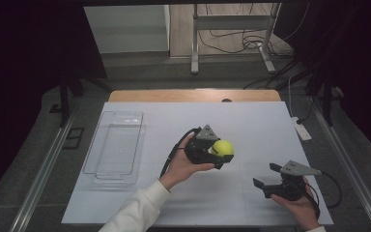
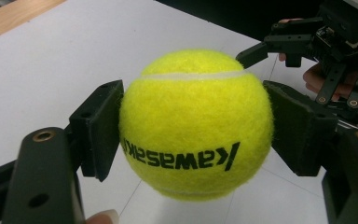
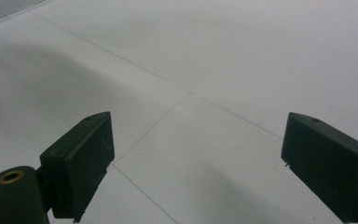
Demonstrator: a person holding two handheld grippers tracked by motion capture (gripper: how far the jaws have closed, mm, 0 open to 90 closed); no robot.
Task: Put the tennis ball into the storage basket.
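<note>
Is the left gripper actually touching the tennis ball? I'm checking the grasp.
Touching. The left gripper view shows both pads pressed against the tennis ball sides, no gap.

Yellow tennis ball, clamped mid-air

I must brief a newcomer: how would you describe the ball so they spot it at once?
On the white table, right of the clear tray, the left gripper is shut on the tennis ball. It is the one bright yellow, fuzzy thing there, with black lettering.
</note>
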